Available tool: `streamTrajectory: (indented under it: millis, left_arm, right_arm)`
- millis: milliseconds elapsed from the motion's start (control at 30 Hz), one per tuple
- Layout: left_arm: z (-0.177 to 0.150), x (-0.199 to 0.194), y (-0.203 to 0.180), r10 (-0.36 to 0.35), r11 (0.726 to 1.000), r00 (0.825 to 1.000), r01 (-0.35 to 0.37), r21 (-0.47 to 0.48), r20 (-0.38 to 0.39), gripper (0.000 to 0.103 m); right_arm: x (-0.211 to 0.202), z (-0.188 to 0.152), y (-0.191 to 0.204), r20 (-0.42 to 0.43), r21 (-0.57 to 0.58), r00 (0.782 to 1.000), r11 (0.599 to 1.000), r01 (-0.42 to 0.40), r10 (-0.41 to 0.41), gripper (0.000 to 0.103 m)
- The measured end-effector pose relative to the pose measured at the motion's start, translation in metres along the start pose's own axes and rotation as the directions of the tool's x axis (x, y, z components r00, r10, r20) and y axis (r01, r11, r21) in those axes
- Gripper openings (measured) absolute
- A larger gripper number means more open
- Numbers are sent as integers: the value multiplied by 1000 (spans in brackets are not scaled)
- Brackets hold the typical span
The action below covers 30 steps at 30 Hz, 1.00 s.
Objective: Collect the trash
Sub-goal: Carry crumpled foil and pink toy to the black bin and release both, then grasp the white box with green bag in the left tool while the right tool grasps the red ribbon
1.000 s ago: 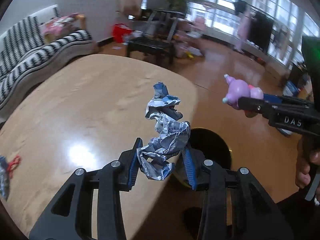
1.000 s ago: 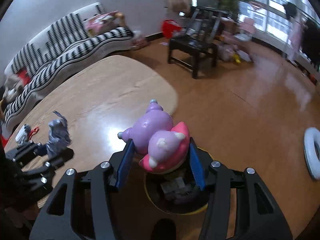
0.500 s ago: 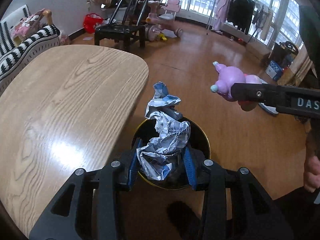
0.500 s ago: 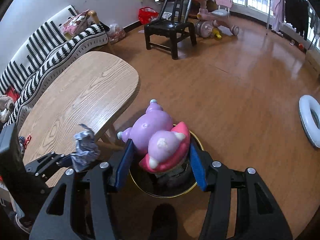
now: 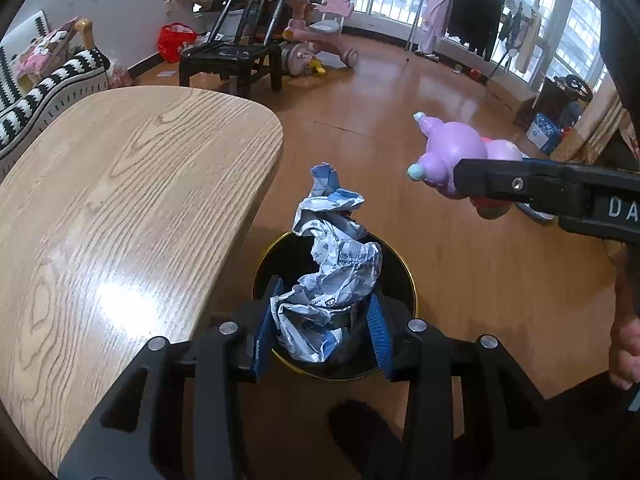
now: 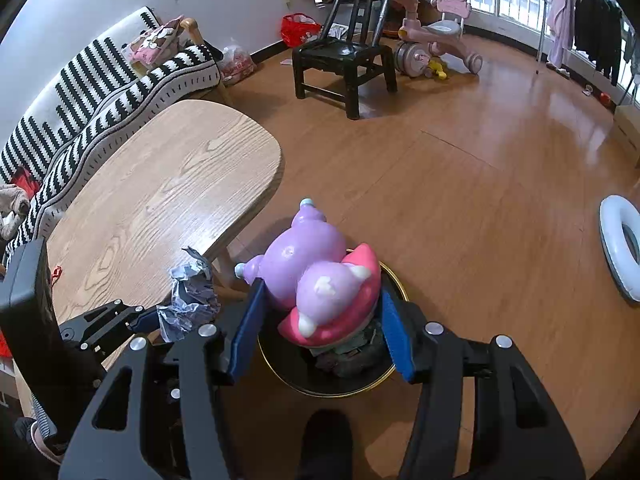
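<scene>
Both my hands have swung off the wooden table (image 5: 132, 200) since a second ago, and now the black bin (image 5: 402, 276) with its gold rim sits right under my fingers instead of tabletop. My left gripper (image 5: 322, 330) is clamped on the crumpled paper (image 5: 336, 264), blue pads pressing into its lower folds, the wad standing up over the bin's mouth. My right gripper (image 6: 322, 330) is pinching the purple and pink toy (image 6: 320, 280), which hangs above the same bin; from the left camera I see that toy out to the side, held in the right claw's black finger. So I'm at the drop step, both loads carried over and poised. Next, I reckon, comes letting the jaws spread, paper first since it looks centred over the opening; the toy looks bulky, so it may want nudging further over the middle so it doesn't clip the rim. Some rubbish already lies in the bin's bottom. Writing: white letters "DA" on the right gripper's body, cut off at the frame edge, and small print on the paper, too creased to make out.
</scene>
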<state>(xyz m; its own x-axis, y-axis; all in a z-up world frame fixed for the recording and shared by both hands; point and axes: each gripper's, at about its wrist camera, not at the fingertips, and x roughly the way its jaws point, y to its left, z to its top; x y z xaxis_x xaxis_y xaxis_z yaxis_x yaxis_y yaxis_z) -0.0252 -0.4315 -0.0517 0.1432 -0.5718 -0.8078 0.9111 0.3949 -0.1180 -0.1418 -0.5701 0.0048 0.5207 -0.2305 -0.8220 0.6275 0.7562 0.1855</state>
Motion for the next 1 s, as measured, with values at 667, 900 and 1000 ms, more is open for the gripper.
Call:
streamTrajectory:
  millis: [667, 900, 1000]
  left_arm:
    - [-4, -17, 7, 64, 998, 997, -64, 0, 33, 81]
    - [-25, -65, 46, 185, 983, 980, -185, -5, 78, 91]
    - [-39, -94, 79, 250, 968, 963, -247, -43, 97, 92]
  right_arm:
    - [5, 1, 3, 9, -36, 1000, 999, -3, 3, 78]
    - [12, 4, 49, 26, -121, 998, 991, -55, 59, 85]
    - [20, 7, 82, 13, -158, 994, 982, -107, 110, 85]
